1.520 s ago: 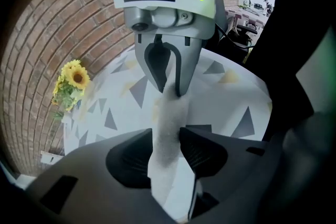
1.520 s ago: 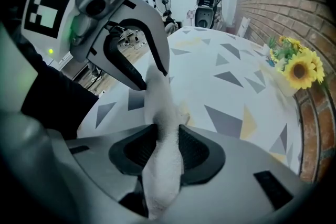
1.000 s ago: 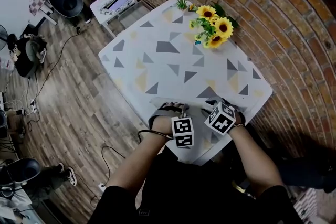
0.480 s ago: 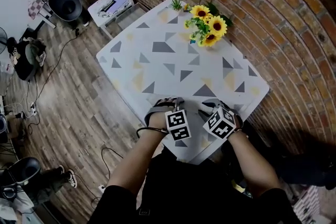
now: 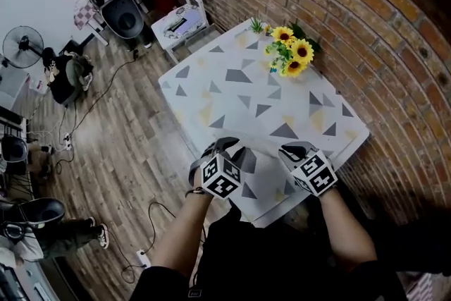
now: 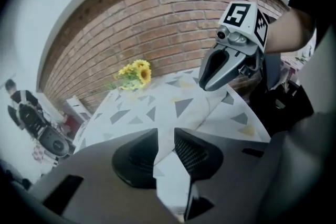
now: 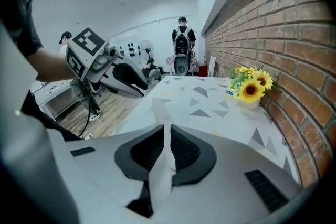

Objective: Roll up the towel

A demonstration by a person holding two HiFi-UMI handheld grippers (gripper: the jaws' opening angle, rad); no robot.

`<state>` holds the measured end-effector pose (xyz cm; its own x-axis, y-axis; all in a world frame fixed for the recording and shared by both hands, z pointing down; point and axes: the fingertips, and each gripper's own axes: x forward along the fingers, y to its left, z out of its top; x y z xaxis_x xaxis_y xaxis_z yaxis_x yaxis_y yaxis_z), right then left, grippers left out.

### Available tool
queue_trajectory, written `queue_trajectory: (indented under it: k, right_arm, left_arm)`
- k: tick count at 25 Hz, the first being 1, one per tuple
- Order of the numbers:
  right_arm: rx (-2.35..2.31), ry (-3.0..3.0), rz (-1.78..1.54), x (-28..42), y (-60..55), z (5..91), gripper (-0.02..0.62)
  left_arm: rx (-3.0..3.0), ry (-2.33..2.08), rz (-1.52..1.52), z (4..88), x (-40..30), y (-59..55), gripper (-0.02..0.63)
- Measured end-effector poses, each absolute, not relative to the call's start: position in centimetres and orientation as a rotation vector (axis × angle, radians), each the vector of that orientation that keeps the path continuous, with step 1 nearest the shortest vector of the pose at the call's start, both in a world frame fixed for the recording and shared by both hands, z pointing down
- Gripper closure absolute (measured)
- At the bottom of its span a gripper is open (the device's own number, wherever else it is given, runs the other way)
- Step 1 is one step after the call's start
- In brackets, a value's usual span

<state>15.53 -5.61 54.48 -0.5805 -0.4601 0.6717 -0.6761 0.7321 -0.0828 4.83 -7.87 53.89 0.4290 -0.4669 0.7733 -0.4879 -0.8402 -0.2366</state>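
Left hand-held gripper [image 6: 166, 139]: jaws have just been closing and now pinch the near edge of the towel [image 5: 246, 91]; the cloth runs up between both ribbed pads. Right hand-held gripper [image 7: 167, 145]: jaws also just closing, now narrow, clamped on a thin upright fold of the same edge.

Towel is white with grey and pale yellow triangles. It is spread across most of the desk [image 5: 352, 141], with its far end near the brick wall [image 5: 338, 17]. The near edge is raised off the surface where I hold it. A ridge of cloth runs from my left jaws across to the right ones, and the stretch between them sags a little. No roll formed yet.

From the head view, both marker cubes sit side by side at the near edge of the desk, left one tilted, my forearms coming in from below.

Sunflowers [image 5: 292, 53] stand at the far corner of the desk, just beside the wall, well apart from my hands. They rest on or at the far end of the towel; I cannot tell which.

White chair [image 5: 184, 14] stands beyond the far left corner. Wood floor [image 5: 120, 123] to the left has cables trailing over it, and a fan [image 5: 21, 46] stands farther out.
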Motion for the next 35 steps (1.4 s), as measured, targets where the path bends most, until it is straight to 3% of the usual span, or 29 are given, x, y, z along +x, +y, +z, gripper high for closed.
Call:
queue_trajectory:
  k: [2, 7, 10, 17, 23, 28, 35]
  right_arm:
    - [0.860, -2.359, 0.478, 15.2, -5.5, 53.4, 0.577]
    - [0.930, -2.533, 0.542, 14.1, -5.1, 49.7, 0.578]
    - [0.982, -2.638, 0.493, 13.3, -4.0, 46.4, 0.580]
    - [1.130, -2.690, 0.536, 11.3, -1.1, 43.0, 0.578]
    - [1.409, -2.606, 0.540, 6.0, 0.6, 41.8, 0.578]
    - [1.310, -2.615, 0.435, 0.0, 3.6, 40.3, 0.578]
    - [1.339, -2.637, 0.460, 1.1, 4.1, 38.4, 0.577]
  left_arm:
    - [2.622, -0.977, 1.301, 52.1, 4.0, -6.9, 0.515]
    - [2.574, -1.015, 0.812, 48.0, 3.5, -4.4, 0.535]
    - [2.576, -1.053, 0.776, 46.8, 2.4, -3.8, 0.570]
    - [2.696, -1.101, 0.653, 44.3, -2.0, -2.2, 0.586]
    - [2.724, -1.094, 0.543, 42.6, -9.3, -1.6, 0.588]
    - [2.732, -1.089, 0.447, 41.7, -13.4, -1.2, 0.588]
    - [2.717, -1.156, 0.419, 40.9, -14.8, -1.1, 0.588]
